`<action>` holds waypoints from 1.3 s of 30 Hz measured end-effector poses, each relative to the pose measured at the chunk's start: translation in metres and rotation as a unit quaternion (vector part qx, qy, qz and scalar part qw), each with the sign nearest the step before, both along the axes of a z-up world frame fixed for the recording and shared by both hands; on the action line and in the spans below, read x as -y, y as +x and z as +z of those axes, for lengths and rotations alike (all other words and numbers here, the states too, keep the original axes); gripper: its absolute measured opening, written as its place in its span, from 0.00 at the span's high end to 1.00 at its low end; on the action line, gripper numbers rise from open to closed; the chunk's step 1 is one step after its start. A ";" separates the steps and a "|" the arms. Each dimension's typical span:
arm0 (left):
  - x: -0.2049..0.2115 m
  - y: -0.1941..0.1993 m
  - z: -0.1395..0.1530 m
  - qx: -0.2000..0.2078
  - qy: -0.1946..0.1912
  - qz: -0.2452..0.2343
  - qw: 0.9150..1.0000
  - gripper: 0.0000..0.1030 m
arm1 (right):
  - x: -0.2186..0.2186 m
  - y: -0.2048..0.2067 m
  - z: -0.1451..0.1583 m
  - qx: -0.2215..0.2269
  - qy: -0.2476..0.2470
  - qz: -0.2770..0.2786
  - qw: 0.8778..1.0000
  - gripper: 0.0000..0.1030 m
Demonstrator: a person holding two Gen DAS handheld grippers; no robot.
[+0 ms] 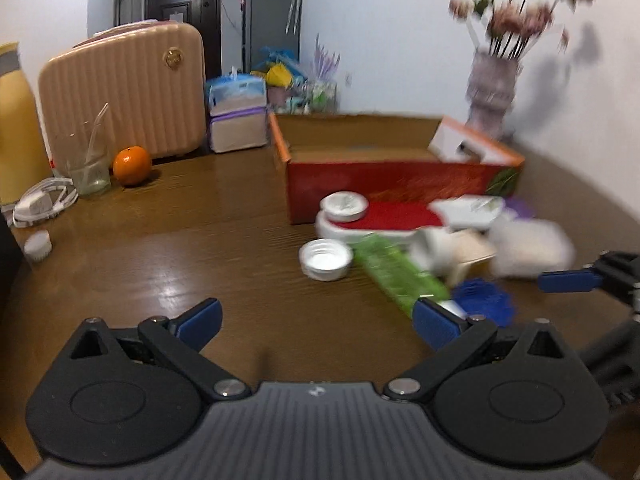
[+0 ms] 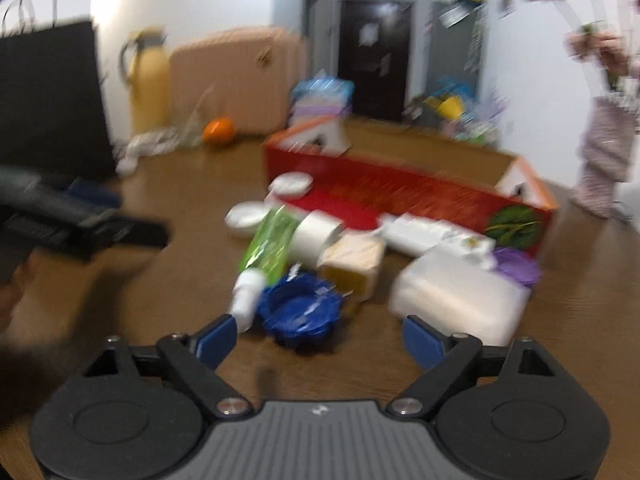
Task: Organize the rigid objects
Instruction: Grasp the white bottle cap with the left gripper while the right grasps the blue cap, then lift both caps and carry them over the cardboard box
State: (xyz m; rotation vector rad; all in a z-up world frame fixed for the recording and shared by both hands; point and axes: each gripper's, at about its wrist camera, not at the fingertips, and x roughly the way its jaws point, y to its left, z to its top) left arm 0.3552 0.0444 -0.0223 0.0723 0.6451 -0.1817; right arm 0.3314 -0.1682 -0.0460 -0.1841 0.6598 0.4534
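Observation:
An open red cardboard box (image 1: 400, 184) (image 2: 400, 196) stands on the brown table. In front of it lies a blurred pile: two white lids (image 1: 326, 259), a green bottle (image 1: 400, 276) (image 2: 270, 242), a blue flower-shaped dish (image 1: 486, 300) (image 2: 298, 312), a tan box (image 2: 354, 262) and a white plastic container (image 1: 528, 248) (image 2: 456, 300). My left gripper (image 1: 318, 320) is open over bare table, left of the pile. My right gripper (image 2: 320, 338) is open, with the blue dish just ahead of its tips and nothing gripped. One of the right gripper's fingers (image 1: 568, 281) shows at the right edge of the left wrist view.
At the back left stand a pink suitcase (image 1: 124, 96), a yellow flask (image 1: 16, 128), a glass (image 1: 88, 172), an orange (image 1: 132, 165) and a white charger with its cable (image 1: 40, 200). A vase of flowers (image 1: 492, 92) stands in the back right corner. A black bag (image 2: 48, 96) stands at the left.

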 end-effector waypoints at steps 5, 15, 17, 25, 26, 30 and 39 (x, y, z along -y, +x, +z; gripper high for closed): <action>0.002 0.047 -0.024 -0.026 0.025 -0.022 0.999 0.00 | -0.009 0.014 -0.013 -0.017 0.002 -0.005 1.000 0.22; -0.004 0.074 -0.032 -0.014 0.013 -0.049 0.999 0.17 | 0.001 0.030 -0.013 -0.020 0.015 -0.025 0.999 0.45; -0.005 0.080 -0.033 -0.017 0.013 -0.044 0.999 0.29 | 0.000 0.030 -0.014 -0.018 0.018 -0.025 0.999 0.49; -0.002 0.076 -0.031 -0.011 0.014 -0.061 0.998 0.60 | 0.000 0.029 -0.015 -0.009 0.019 -0.029 0.999 0.49; -0.002 0.073 -0.029 -0.008 0.013 -0.062 0.998 0.60 | 0.001 0.028 -0.015 -0.007 0.018 -0.032 0.999 0.49; 0.000 0.051 -0.014 0.012 0.015 -0.056 0.998 0.60 | 0.000 0.016 -0.012 0.008 0.005 -0.042 0.999 0.49; 0.004 -0.045 0.025 0.113 0.033 0.022 0.993 0.60 | 0.023 -0.054 0.023 0.098 0.009 -0.083 0.992 0.49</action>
